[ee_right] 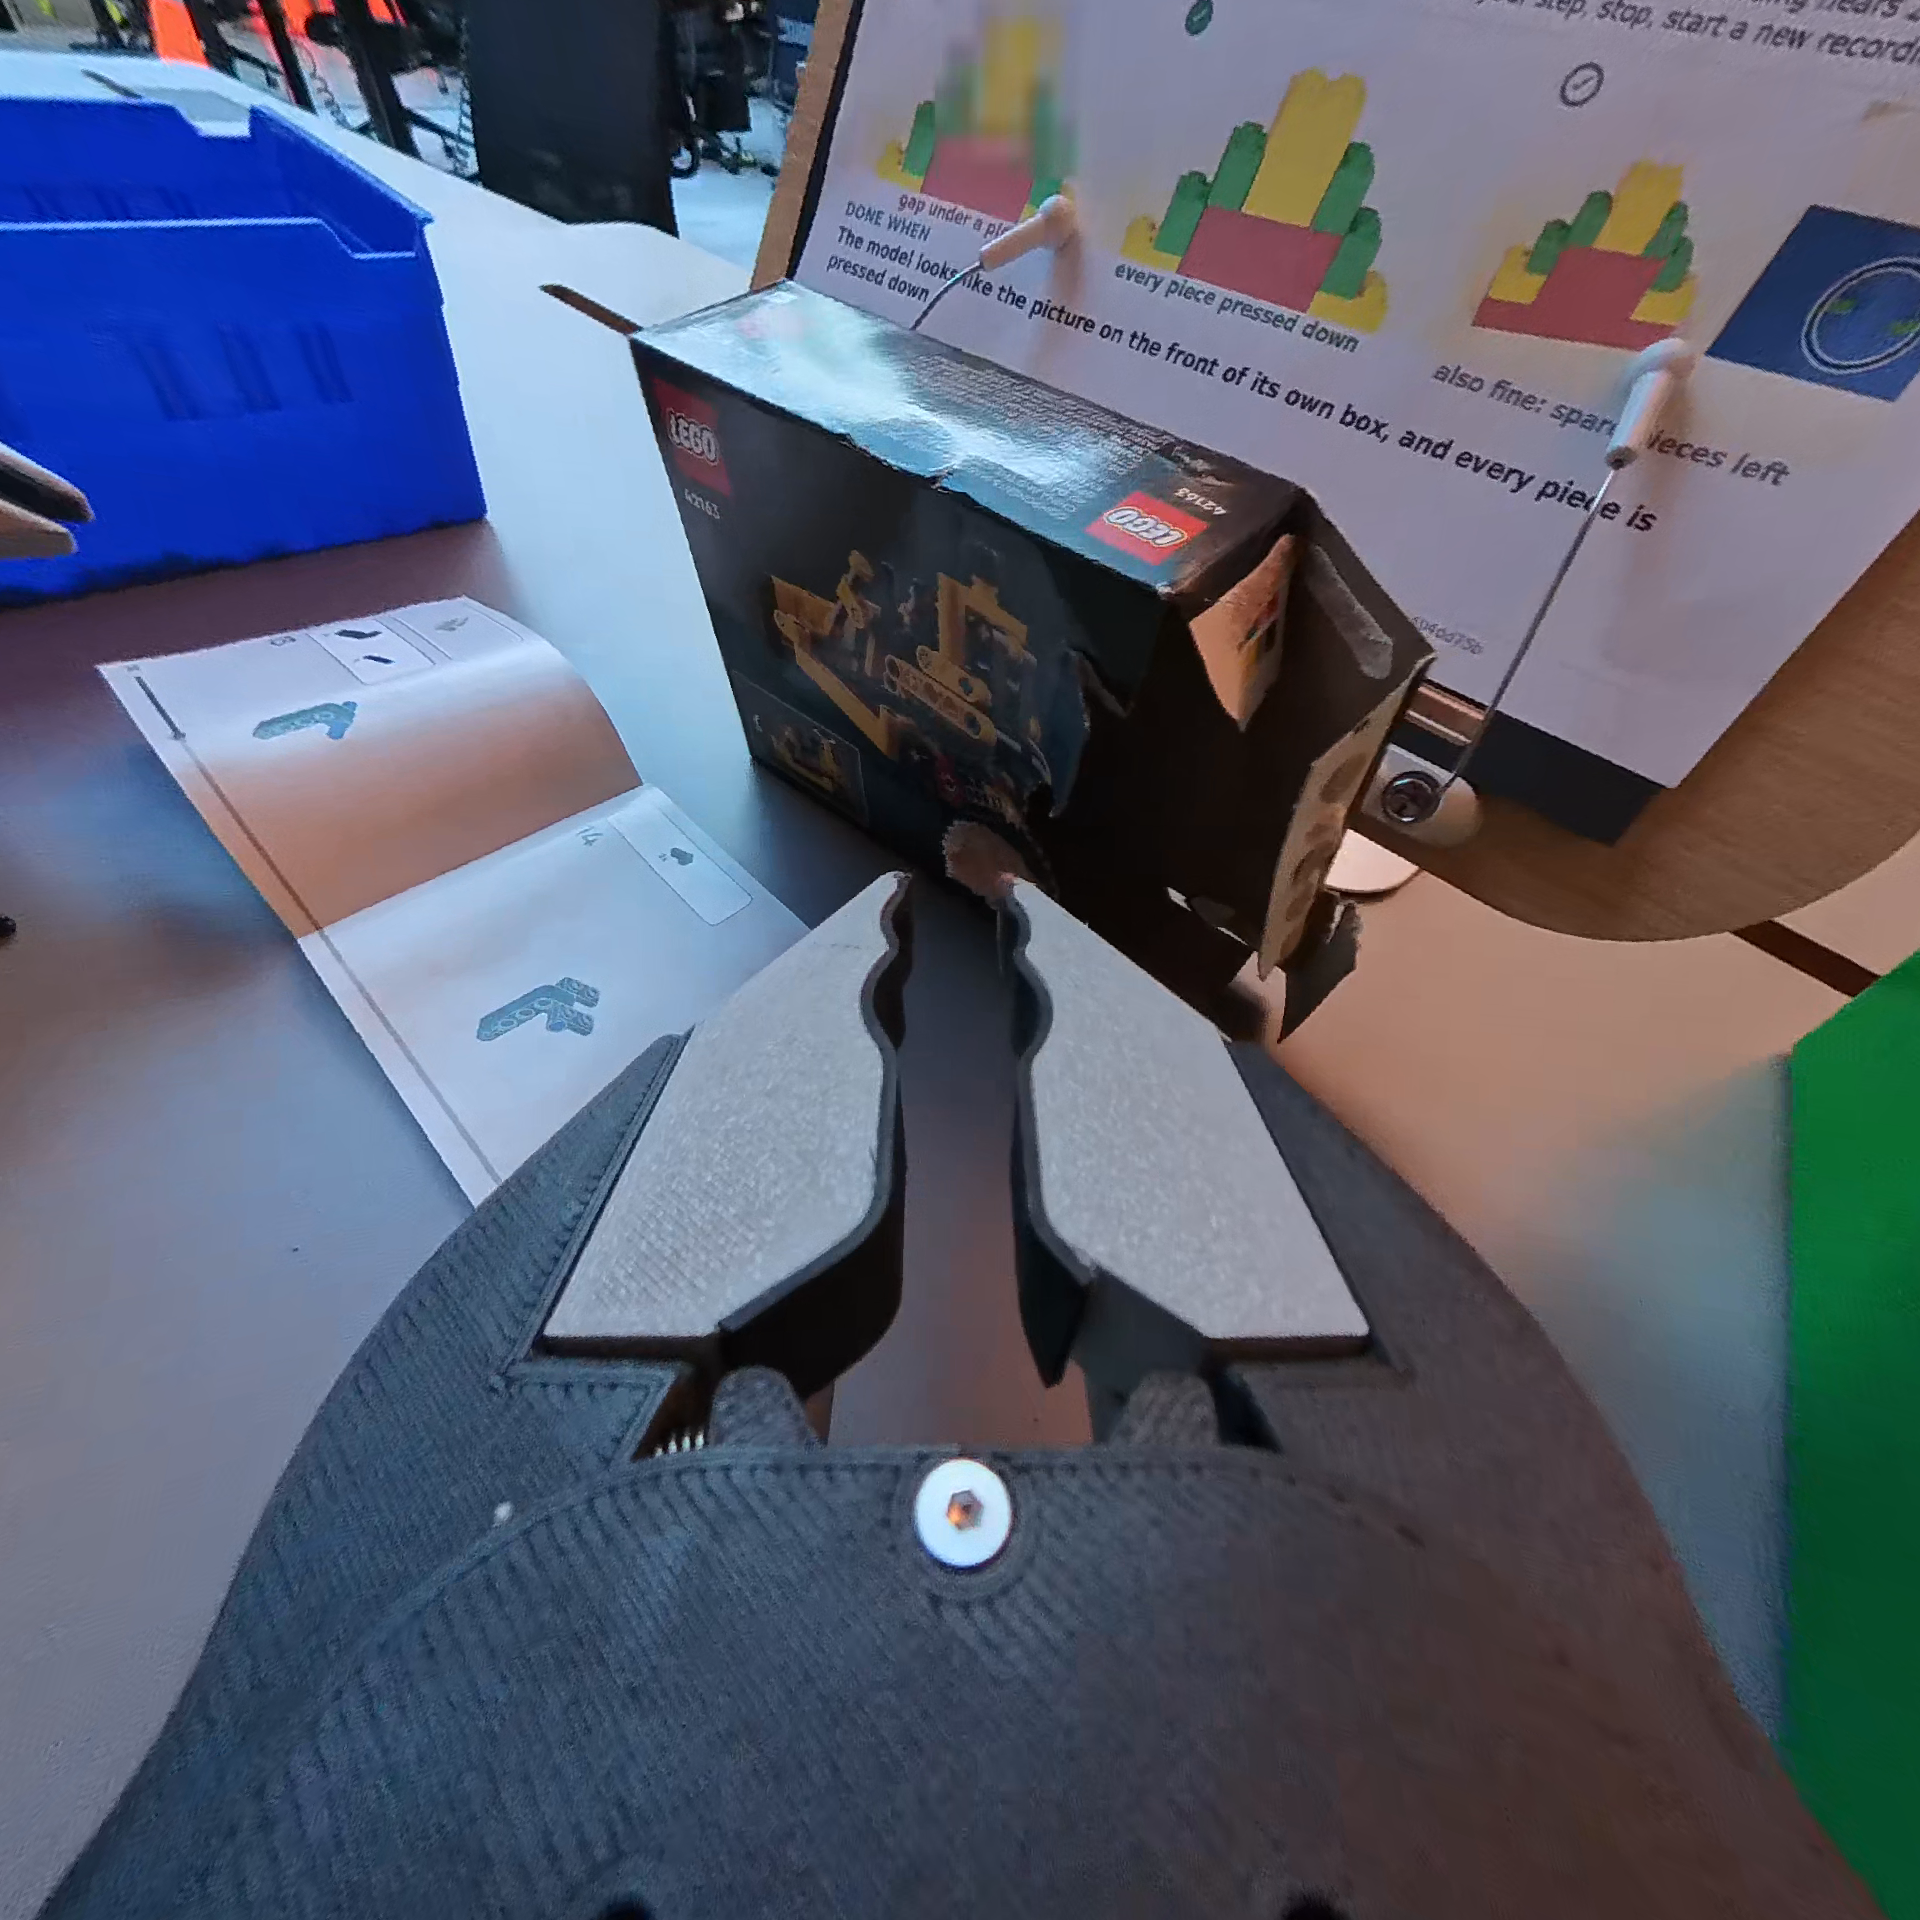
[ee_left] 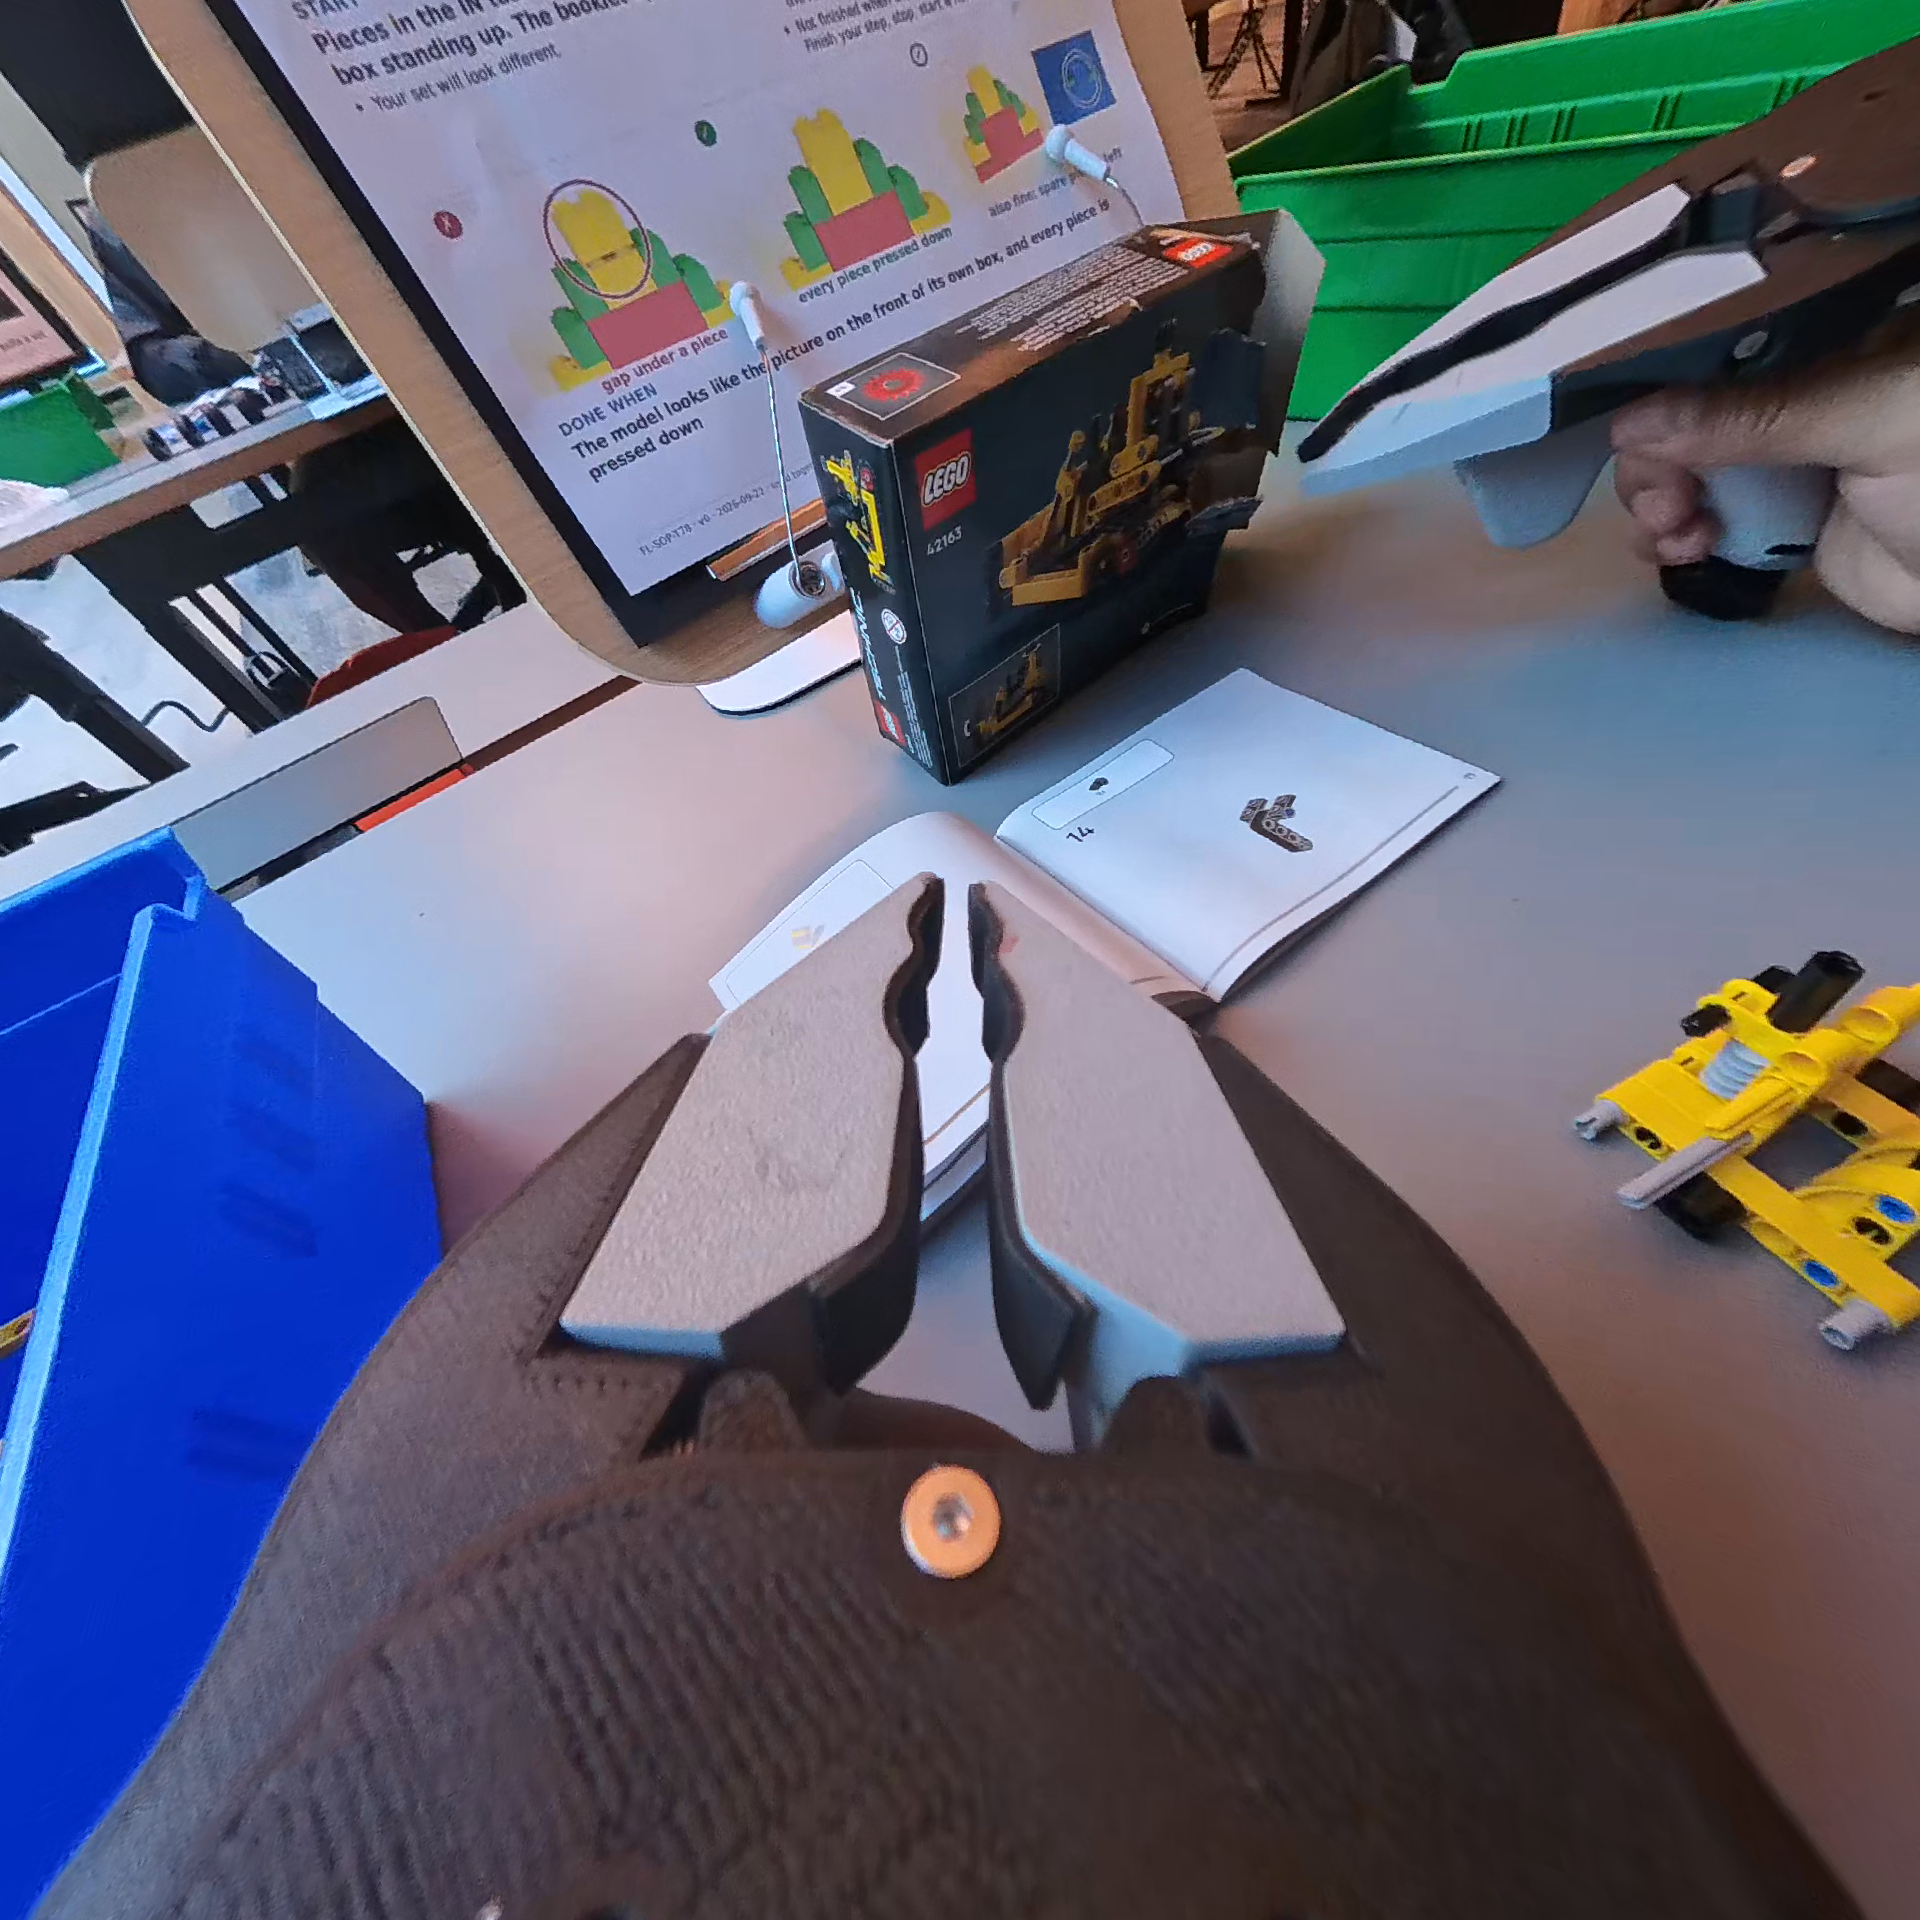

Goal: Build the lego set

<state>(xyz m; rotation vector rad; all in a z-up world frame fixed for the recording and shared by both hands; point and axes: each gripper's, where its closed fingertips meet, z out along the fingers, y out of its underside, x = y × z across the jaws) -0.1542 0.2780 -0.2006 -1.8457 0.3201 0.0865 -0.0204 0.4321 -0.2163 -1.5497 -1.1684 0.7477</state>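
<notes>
A partly built yellow lego model [ee_left: 1766, 1132] lies on the grey table [ee_left: 1558, 727] at the right. The instruction booklet [ee_left: 1195, 862] lies open in front of the black lego box [ee_left: 1039, 499], which stands upright with a torn end. My left gripper [ee_left: 958, 896] hovers over the booklet's left page, jaws nearly together with nothing between them. My right gripper [ee_right: 956, 894] points at the box's [ee_right: 987, 623] lower edge, jaws a little apart and empty; it also shows in the left wrist view [ee_left: 1314, 447], held by a hand above the table. The booklet [ee_right: 436, 831] lies to its left.
A blue bin [ee_left: 156, 1195] stands at the left edge and a green bin [ee_left: 1507, 177] at the back right. A wooden stand with an instruction sheet [ee_left: 727, 260] rises behind the box. The left gripper's tips [ee_right: 42, 509] show at the right wrist view's left edge. Spacing between my two grippers at the tips: around 20 cm.
</notes>
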